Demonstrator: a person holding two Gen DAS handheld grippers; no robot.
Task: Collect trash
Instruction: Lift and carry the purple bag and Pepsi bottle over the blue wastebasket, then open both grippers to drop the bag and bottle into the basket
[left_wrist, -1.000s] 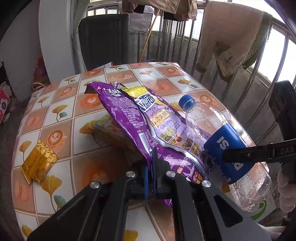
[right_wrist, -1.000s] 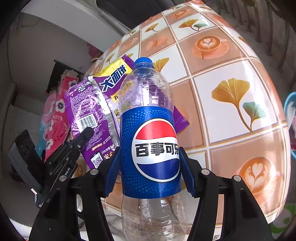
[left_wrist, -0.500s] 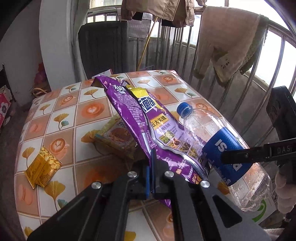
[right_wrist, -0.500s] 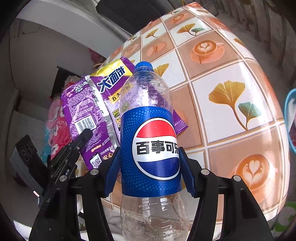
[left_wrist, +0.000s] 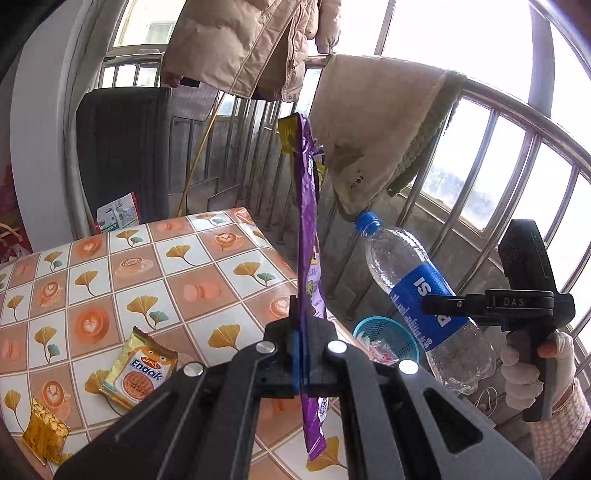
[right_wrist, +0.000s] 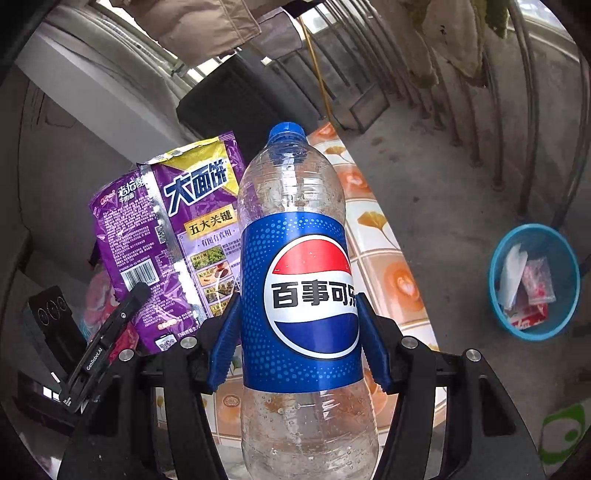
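Observation:
My left gripper (left_wrist: 300, 325) is shut on a purple noodle wrapper (left_wrist: 308, 229), which stands edge-on in the air above the table's right edge. Its printed face shows in the right wrist view as the purple wrapper (right_wrist: 173, 236), with the left gripper (right_wrist: 138, 295) pinching its lower edge. My right gripper (right_wrist: 297, 314) is shut on an empty clear cola bottle (right_wrist: 295, 258) with a blue label and cap, held upright off the table. The same bottle (left_wrist: 413, 295) hangs tilted over the floor, right gripper (left_wrist: 443, 304) across its label.
A blue basket (right_wrist: 533, 280) holding a few wrappers sits on the floor right of the patterned table (left_wrist: 110, 288); the basket (left_wrist: 388, 332) shows below the bottle. An Enaak biscuit packet (left_wrist: 138, 373) and a gold packet (left_wrist: 44, 435) lie on the table. Railings with hung clothes stand behind.
Both grippers rose and swung right off the table with the wrapper and the bottle. The wrapper left the tabletop and turned edge-on. The blue basket came into view.

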